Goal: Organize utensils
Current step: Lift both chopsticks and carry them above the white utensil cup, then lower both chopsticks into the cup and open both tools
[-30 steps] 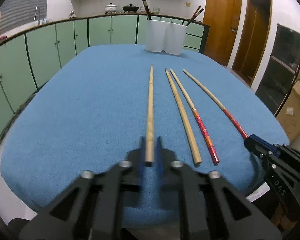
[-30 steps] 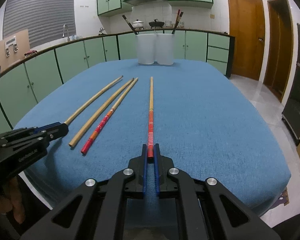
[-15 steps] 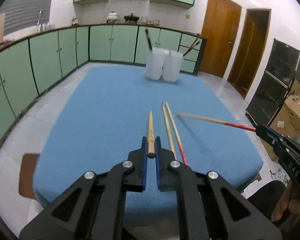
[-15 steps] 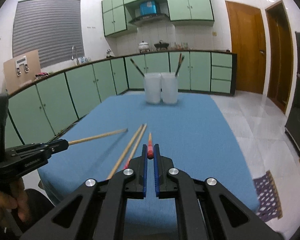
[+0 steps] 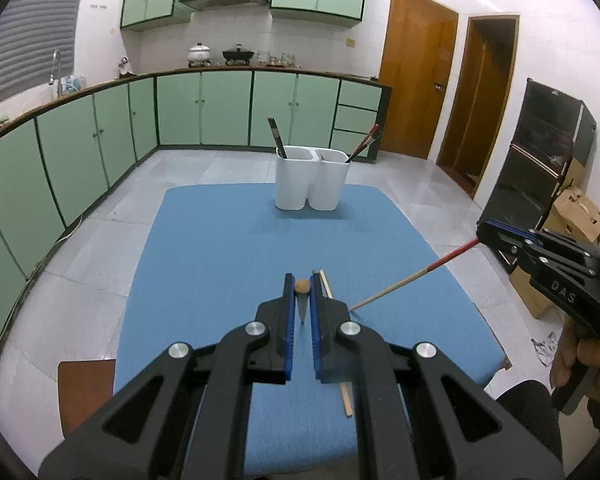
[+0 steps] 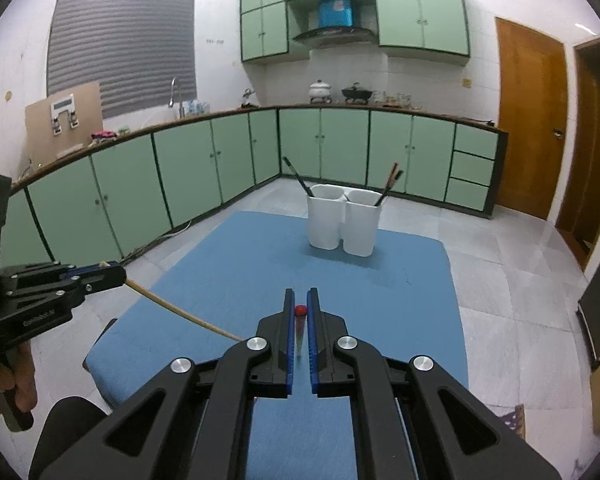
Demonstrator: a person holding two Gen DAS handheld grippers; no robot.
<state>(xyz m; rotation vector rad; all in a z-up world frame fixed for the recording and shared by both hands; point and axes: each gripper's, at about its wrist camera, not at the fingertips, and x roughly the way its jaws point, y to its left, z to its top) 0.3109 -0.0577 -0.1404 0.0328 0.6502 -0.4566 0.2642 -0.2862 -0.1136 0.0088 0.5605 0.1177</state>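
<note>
hidden: table chopsticks [image 5: 346,396] mostly under left hand-held gripper [image 5: 302,286] | patterns unreadable

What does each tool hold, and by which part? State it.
Left tool: plain chopstick, gripped at its thick end. Right tool: red-ended chopstick, gripped at its red end.

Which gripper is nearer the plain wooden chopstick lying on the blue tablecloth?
Left. The left gripper hovers directly above the chopstick; the right gripper is raised off to one side.

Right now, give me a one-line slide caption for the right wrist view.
Right tongs shut on a red-ended chopstick above the blue table, facing the white utensil holder.
</note>
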